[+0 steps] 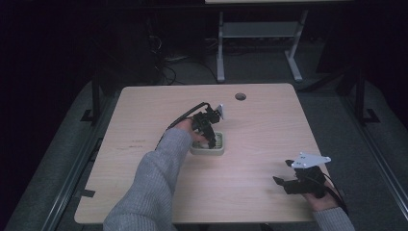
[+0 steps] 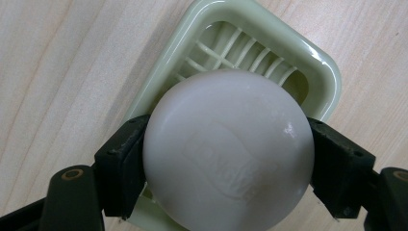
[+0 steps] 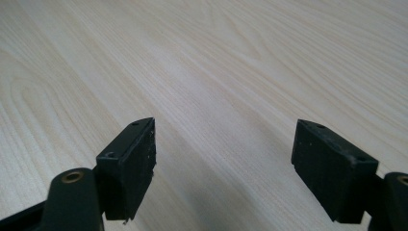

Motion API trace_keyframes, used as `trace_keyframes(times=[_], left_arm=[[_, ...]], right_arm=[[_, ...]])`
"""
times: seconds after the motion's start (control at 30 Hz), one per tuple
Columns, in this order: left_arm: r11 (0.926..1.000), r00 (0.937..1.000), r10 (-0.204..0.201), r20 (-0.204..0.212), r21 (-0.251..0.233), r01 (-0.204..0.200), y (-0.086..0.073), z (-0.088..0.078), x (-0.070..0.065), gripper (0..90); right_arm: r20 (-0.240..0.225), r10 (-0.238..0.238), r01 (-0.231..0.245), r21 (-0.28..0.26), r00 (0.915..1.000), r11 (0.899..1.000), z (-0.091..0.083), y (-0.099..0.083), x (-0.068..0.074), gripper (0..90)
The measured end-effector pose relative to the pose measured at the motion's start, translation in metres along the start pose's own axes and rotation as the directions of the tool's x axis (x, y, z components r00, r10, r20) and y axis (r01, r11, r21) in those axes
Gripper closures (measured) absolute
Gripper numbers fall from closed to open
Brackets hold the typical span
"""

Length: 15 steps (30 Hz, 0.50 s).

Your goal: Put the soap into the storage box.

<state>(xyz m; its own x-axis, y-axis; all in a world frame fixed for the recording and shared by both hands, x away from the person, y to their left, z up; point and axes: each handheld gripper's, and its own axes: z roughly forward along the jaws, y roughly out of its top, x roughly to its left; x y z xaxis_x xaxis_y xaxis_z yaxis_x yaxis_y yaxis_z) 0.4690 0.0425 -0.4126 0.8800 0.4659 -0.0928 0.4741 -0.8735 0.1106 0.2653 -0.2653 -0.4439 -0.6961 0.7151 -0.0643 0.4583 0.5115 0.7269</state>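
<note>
A white oval bar of soap (image 2: pixel 228 149) with an embossed mark sits between the two black jaws of my left gripper (image 2: pixel 226 161), which is shut on it. Right beneath it is a pale green soap dish (image 2: pixel 323 67) with a slatted grid inside. In the high view the left gripper (image 1: pixel 208 131) hangs over the soap dish (image 1: pixel 217 151) near the table's middle. My right gripper (image 1: pixel 285 183) rests low by the front right of the table, open, with bare wood between its fingers (image 3: pixel 130 163).
The light wood table (image 1: pixel 260 125) has a round cable hole (image 1: pixel 240 96) near its far edge. A grey-sleeved forearm (image 1: pixel 154 183) reaches in from the bottom left. Beyond the table stand a metal frame (image 1: pixel 260 33) and cables on a dark floor.
</note>
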Motion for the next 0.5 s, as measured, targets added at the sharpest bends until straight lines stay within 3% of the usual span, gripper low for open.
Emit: trace_keyframes(times=[0.17, 0.3, 0.5], left_arm=[[1.0, 1.0, 0.003, -0.002, -0.007, -0.003, -0.0008, -0.0004, -0.0002, 22.5], [0.9983, 1.0, -0.003, -0.002, -0.058, 0.003, -0.0027, -0.0067, 0.0005, 20.3], [0.9985, 0.9999, -0.011, -0.001, -0.053, 0.011, -0.0042, -0.0087, 0.0007, 19.0]], right_arm=[[-0.003, -0.004, 0.004, 0.003, 1.0, 1.0, 0.0002, 0.0002, 0.0002, 23.1], [-0.001, -0.003, 0.003, 0.007, 1.0, 1.0, -0.0002, 0.0, 0.0001, 23.1], [-0.001, -0.007, 0.007, 0.009, 1.0, 1.0, 0.0007, 0.0006, 0.0012, 23.1]])
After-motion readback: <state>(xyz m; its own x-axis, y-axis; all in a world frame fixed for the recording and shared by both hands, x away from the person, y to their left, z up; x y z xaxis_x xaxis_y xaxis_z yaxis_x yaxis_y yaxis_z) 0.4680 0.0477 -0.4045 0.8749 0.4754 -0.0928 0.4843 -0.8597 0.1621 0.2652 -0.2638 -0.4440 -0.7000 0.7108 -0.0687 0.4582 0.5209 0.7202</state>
